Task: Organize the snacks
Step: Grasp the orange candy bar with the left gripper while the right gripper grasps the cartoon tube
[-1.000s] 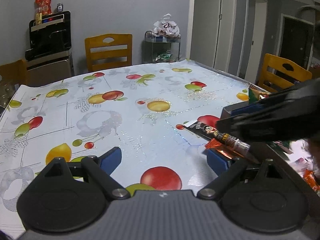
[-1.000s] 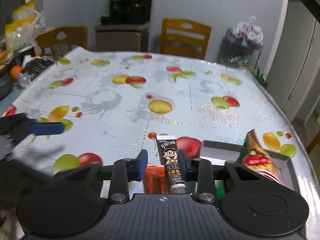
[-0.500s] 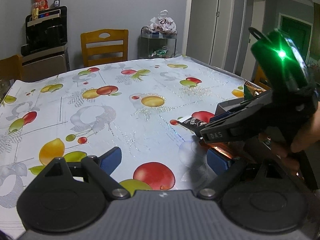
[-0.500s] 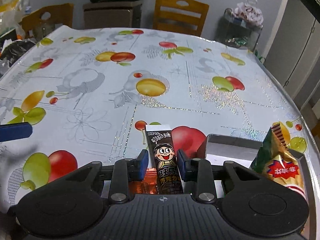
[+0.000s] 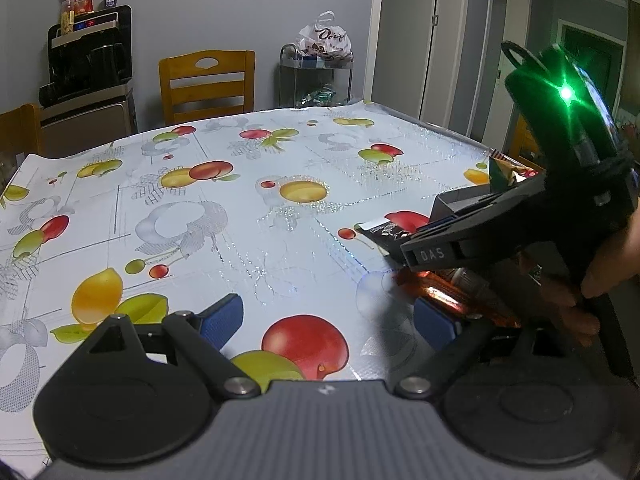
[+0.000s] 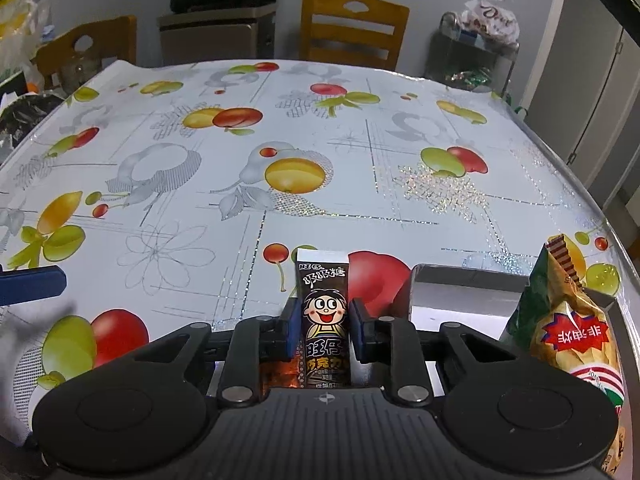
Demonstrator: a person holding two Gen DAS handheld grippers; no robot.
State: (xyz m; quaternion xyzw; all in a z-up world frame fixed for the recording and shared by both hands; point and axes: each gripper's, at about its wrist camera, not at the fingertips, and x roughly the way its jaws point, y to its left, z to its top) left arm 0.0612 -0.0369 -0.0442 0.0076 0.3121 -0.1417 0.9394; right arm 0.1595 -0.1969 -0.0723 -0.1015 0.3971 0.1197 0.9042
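A black candy tube with a cartoon face lies on the fruit-print tablecloth, partly on an orange foil wrapper. My right gripper straddles the tube. Its jaws are closing, and both blue pads touch the tube's sides. The left wrist view shows this gripper from the side, over the tube and the wrapper. My left gripper stands open above bare cloth, with nothing between its fingers. Right of the tube stands a grey box holding a green and yellow chip bag.
A person's hand holds the right gripper's handle. One blue finger of the left gripper shows at the left edge. Wooden chairs stand behind the table, beside a wire cart with a plastic bag and a dark cabinet.
The right gripper has come down and forward over the tube, and its jaws have narrowed onto it. The left gripper has stayed in place, open.
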